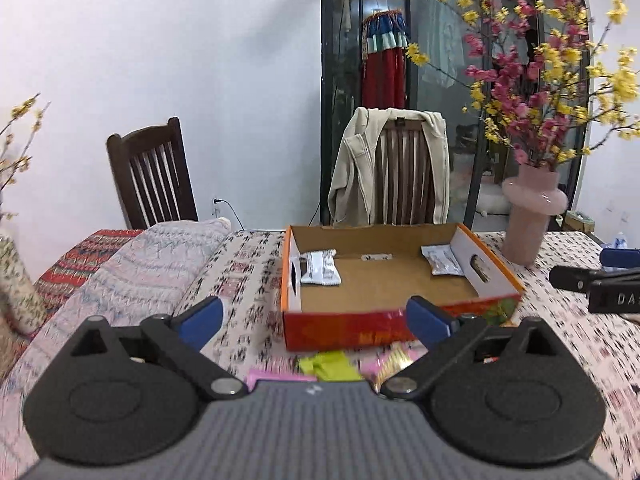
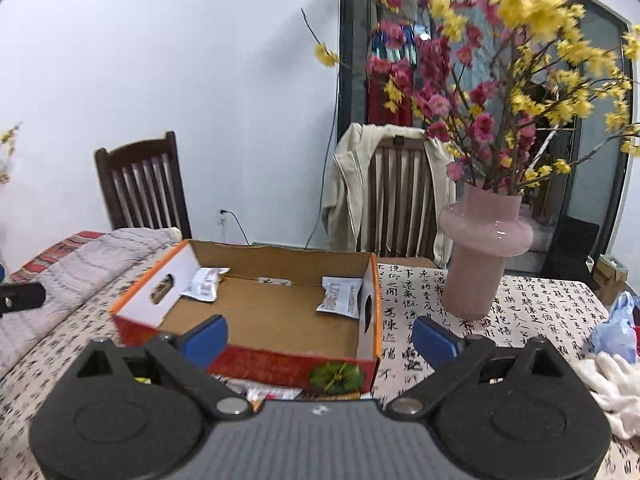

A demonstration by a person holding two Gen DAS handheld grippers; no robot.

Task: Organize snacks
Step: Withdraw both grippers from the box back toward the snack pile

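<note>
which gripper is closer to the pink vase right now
Right. The right gripper sits near the box's vase-side corner; the pink vase looms close. The left gripper faces the box's other half.

Colourful snack packets [image 1: 332,366] near box front half hidden behind left tongs body; flowers [image 2: 532,8] blurred, cut off.

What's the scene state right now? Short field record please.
box: open cardboard box on the patterned tablecloth
in box: two white snack packets, one at the left end, one at the right end
outside box: loose snacks in front of its near wall
left tongs: open, empty
right tongs: open, empty
nearby: pink vase with flowers, right of box
</note>
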